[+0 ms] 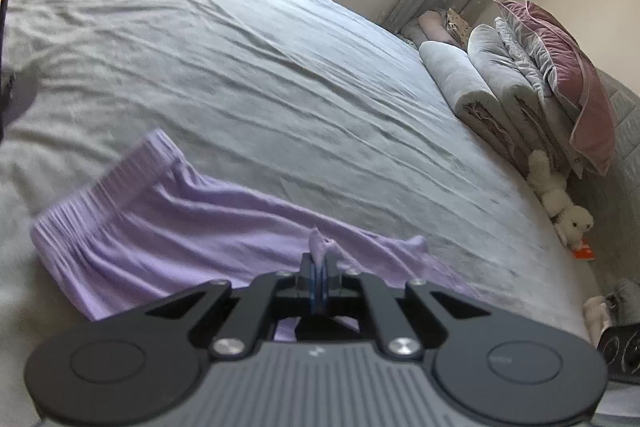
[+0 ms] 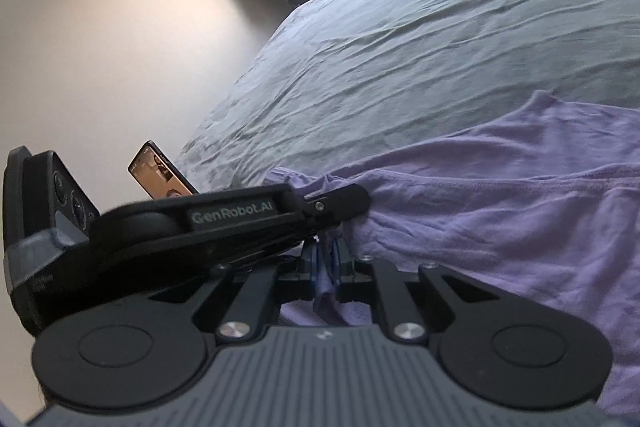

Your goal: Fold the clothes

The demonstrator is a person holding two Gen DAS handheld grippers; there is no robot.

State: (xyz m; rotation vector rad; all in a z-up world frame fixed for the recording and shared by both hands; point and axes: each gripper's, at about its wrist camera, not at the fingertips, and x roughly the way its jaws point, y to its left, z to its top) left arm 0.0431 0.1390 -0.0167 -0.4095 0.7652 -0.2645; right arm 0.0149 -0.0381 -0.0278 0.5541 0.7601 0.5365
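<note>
Both grippers, left (image 1: 320, 263) and right (image 2: 326, 247), pinch soft, ribbed-waist lilac shorts (image 1: 160, 227).

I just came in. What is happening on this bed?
A person is folding clothes with two hand-held tools. The left tool is shut on a pinch of the purple garment, and the right tool also grips a fold of the same cloth. The two tools are close together in the right wrist view. The garment lies partly spread on the wrinkled grey bedsheet; its elastic waistband rests on the sheet.
</note>
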